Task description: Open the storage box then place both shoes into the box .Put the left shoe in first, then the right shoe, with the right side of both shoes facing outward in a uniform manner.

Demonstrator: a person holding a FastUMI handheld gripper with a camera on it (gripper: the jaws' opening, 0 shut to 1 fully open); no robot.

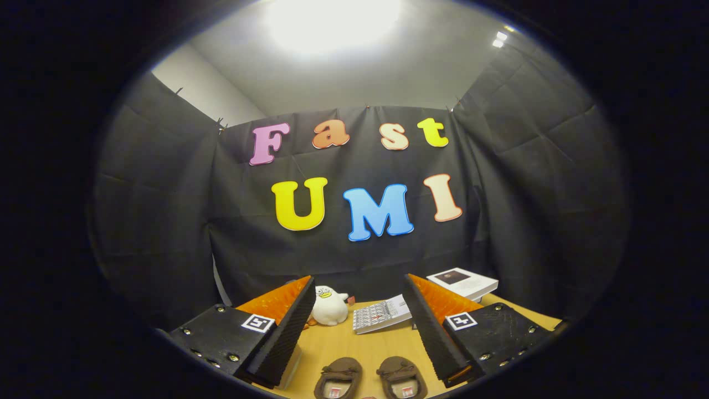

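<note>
Two brown slip-on shoes stand side by side on the wooden table [365,343], toes pointing away from me: the left shoe [339,377] and the right shoe [402,377]. Both lie low between my fingers, below the level of the tips. My gripper [360,291] is held above the table, open wide, with nothing between its fingers. A pale edge that may be the storage box [292,368] peeks out under the left finger; most of it is hidden.
A white plush duck [328,306] sits at the back of the table just beyond the left fingertip. A desk calendar [381,317] stands beside it, and a white book [464,282] lies past the right finger. Black cloth walls close the booth behind.
</note>
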